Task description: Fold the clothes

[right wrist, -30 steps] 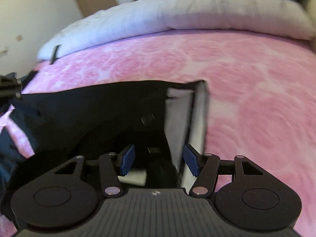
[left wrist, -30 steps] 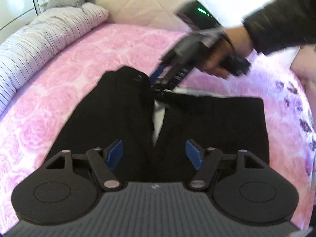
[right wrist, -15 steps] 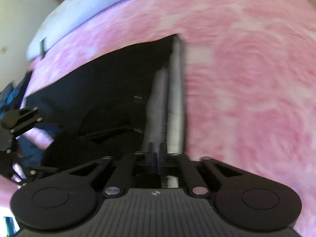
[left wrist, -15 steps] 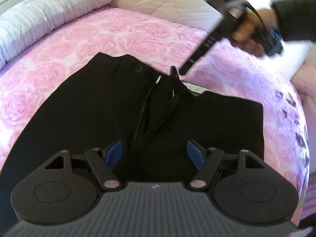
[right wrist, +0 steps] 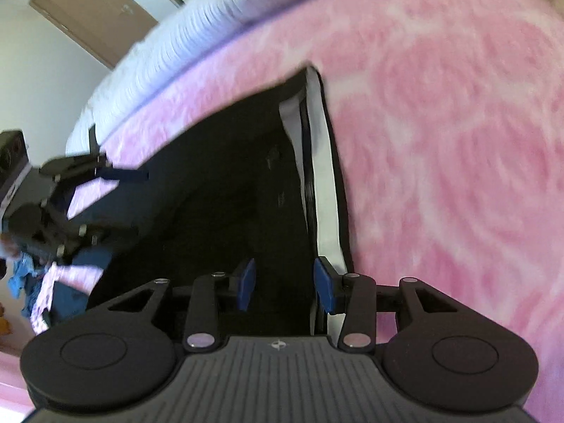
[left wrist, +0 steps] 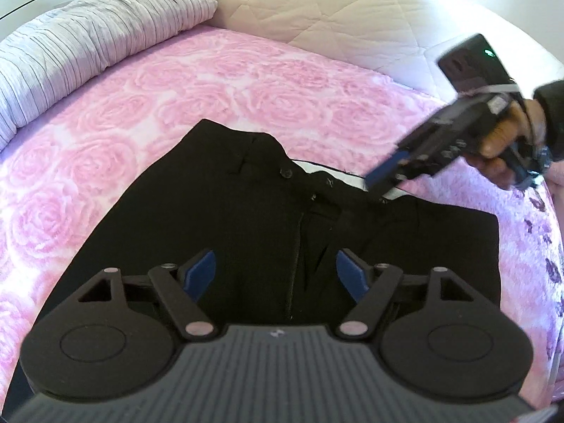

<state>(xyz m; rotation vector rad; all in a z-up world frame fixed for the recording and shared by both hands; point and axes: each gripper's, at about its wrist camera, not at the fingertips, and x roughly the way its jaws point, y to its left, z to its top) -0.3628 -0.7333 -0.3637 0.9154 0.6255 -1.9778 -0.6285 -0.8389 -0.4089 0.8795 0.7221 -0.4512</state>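
Probably the black trousers [left wrist: 268, 218], mid-frame on the pink bed [left wrist: 116, 120], stay crooked: the left gripper [left wrist: 276, 275] opens wide over them and the right gripper [right wrist: 283, 283], half-spread and widening, holds nothing at the waistband [right wrist: 322, 183].

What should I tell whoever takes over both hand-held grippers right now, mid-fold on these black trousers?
Left hand-held gripper: jaws opening, nothing gripped, hovering over the trouser seat.
Right hand-held gripper: jaws opening, pads either side of the waistband's white lining but not pressing on it.
Black trousers: lying flat and front up on the pink rose blanket, waistband toward the quilted headboard, fly partly open.
Done: trousers spread out.
Left: no fold made yet; probably regrip the waistband and fold one leg over the other, then fold along the length.
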